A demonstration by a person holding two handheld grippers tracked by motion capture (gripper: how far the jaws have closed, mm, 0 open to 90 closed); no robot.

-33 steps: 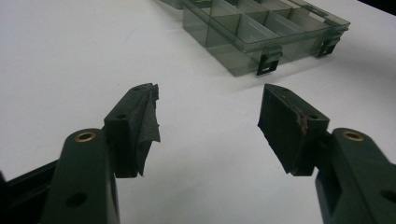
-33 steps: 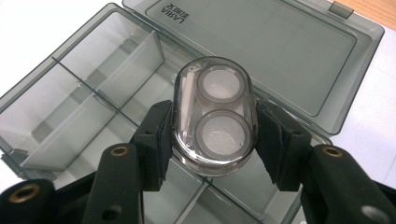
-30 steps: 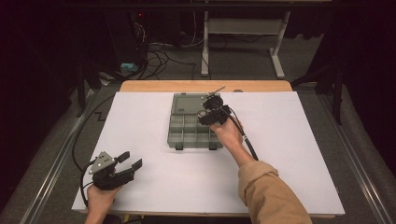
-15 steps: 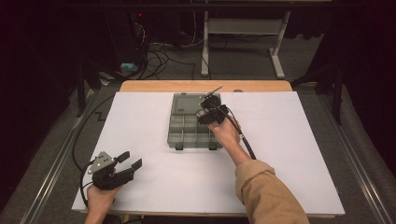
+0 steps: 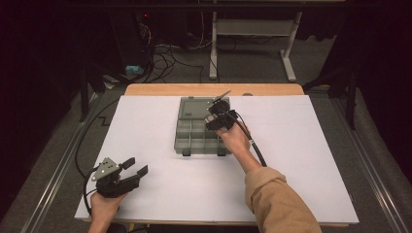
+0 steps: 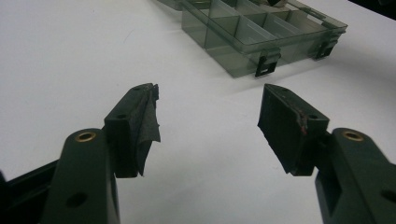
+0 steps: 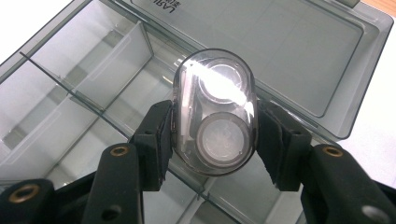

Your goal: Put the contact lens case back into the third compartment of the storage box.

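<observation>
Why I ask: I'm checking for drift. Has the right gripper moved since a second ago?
No. In the high view the right gripper sits at the same spot over the grey compartment box, jaws shut on the clear oval case.

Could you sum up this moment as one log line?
right gripper: shut on capsule, over box | left gripper: open, empty, on sheet

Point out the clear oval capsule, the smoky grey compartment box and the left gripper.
Clear oval plastic capsule (image 7: 215, 112), right gripper view: its middle.
Smoky grey plastic compartment box (image 5: 187, 141), high view: left compartment.
Left gripper (image 6: 208, 121), left gripper view: midway between open fingers.
</observation>
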